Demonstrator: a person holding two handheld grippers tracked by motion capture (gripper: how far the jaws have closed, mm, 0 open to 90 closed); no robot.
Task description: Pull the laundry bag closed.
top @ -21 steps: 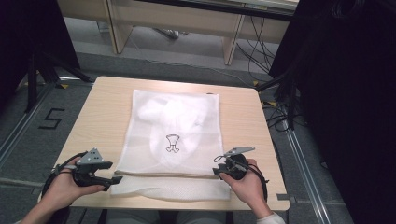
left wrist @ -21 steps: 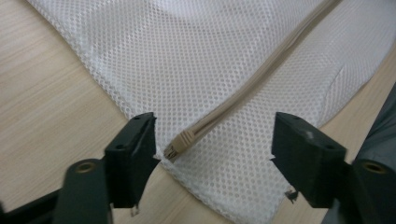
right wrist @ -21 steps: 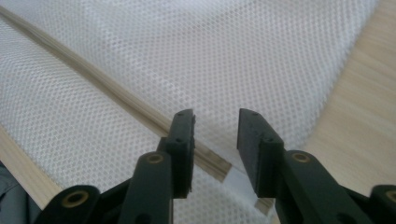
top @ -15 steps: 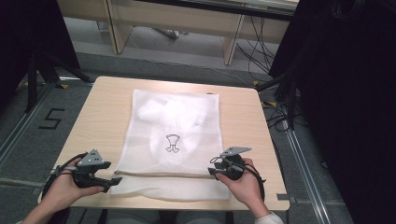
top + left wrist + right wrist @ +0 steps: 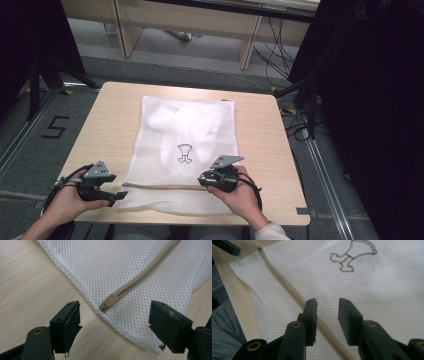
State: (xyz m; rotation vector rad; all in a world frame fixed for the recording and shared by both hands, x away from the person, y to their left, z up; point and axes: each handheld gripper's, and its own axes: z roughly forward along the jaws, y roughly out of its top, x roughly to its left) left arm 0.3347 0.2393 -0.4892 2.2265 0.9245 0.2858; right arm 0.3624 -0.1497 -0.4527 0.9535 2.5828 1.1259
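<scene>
A white mesh laundry bag (image 5: pixel 187 150) with a beige zipper (image 5: pixel 142 275) and a small dark outline drawing (image 5: pixel 185 153) on its front lies flat on the light wooden table (image 5: pixel 260 140), reaching from the table's far half down to its near edge. Something white and bunched shows dimly through the mesh in the bag's upper part. The zipper runs across the bag close to its near end.

The left gripper (image 5: pixel 118 195), held in the person's left hand (image 5: pixel 67 205), sits at the bag's near left corner. In the left gripper view its black jaws stand wide apart and grasp nothing; the closed end of the zipper (image 5: pixel 108 304) lies on the mesh between them, clear of both pads, and the jaw at the right of that view overlaps the bag's corner edge.

The right gripper (image 5: pixel 201 180), held in the right hand (image 5: pixel 242 192), rests over the bag's near right part, pointing left along the zipper line. In the right gripper view its jaws are parted with a plain gap, pressing on nothing; the beige zipper passes just under the jaw at the left of that view, and the mesh shows through the gap. The tip of the left gripper (image 5: pixel 225 247) shows at that view's top left corner
</scene>
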